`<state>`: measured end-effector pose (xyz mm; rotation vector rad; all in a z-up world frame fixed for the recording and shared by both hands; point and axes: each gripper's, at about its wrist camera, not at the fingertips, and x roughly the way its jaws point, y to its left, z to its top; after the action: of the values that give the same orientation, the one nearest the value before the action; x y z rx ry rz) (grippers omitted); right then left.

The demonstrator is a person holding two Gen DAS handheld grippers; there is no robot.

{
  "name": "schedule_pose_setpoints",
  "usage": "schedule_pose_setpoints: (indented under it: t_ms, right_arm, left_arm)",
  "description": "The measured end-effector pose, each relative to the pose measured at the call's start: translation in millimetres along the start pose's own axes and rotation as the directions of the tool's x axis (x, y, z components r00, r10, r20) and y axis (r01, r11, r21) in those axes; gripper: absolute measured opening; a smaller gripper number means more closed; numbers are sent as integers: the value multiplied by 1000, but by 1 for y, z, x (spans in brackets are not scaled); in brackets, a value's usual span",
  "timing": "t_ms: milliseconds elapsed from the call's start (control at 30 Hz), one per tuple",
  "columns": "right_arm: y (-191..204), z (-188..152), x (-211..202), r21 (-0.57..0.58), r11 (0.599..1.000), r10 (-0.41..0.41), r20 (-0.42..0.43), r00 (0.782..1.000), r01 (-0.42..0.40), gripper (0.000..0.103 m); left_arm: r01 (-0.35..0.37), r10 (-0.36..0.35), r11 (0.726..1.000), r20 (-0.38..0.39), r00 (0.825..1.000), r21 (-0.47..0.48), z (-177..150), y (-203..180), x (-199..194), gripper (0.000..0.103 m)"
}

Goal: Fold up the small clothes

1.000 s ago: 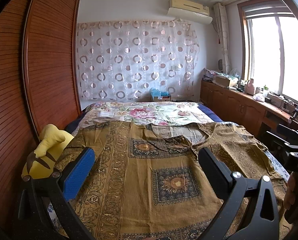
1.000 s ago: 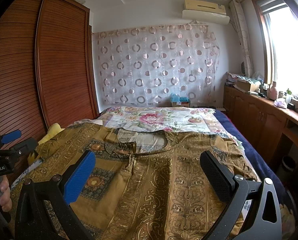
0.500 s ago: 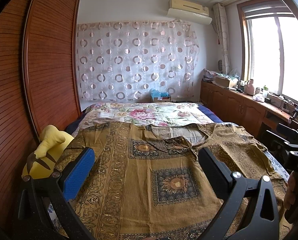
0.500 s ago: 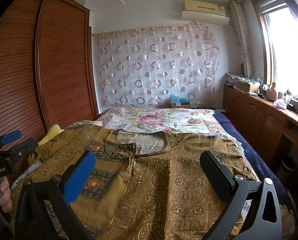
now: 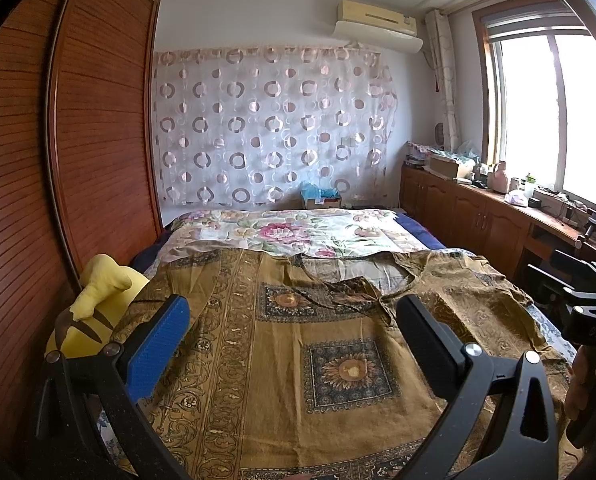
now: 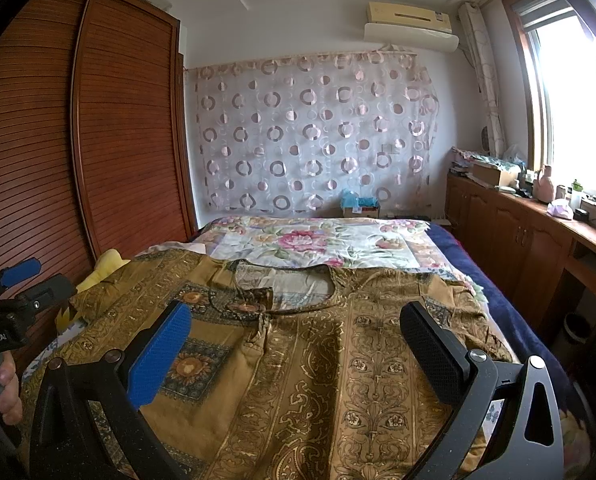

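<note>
A brown and gold patterned top (image 5: 298, 344) lies spread flat on the bed, neckline toward the far end; it also shows in the right wrist view (image 6: 298, 352). My left gripper (image 5: 293, 344) is open and empty, held above the garment's left half. My right gripper (image 6: 293, 348) is open and empty, above the garment's right half. Each gripper's body shows at the edge of the other's view: the right one (image 5: 586, 312) and the left one (image 6: 5, 320).
A floral bedspread (image 5: 298, 232) covers the far bed. A yellow plush toy (image 5: 93, 308) lies at the bed's left edge by the wooden wardrobe (image 5: 57, 160). Wooden cabinets (image 6: 538, 248) with clutter run along the right under the window.
</note>
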<state>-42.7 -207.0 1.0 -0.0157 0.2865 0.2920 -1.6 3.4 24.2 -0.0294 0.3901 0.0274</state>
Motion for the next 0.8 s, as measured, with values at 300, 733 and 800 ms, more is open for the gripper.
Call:
schedule_pose_setpoints:
  t_ms: [300, 733, 800]
  right_arm:
    - [0, 0, 0, 0, 1000, 0, 0, 1000, 0, 103]
    - [2, 0, -1, -2, 1000, 2, 4, 1000, -2, 103]
    - [2, 1, -1, -1, 1000, 4, 5, 1000, -4, 103]
  left_arm:
    - [-2, 2, 1000, 3, 1000, 1, 0, 0, -1, 103]
    - [-2, 2, 1000, 8, 1000, 3, -2, -1, -1, 103]
    - [-2, 2, 1000, 7, 1000, 2, -2, -1, -2, 103]
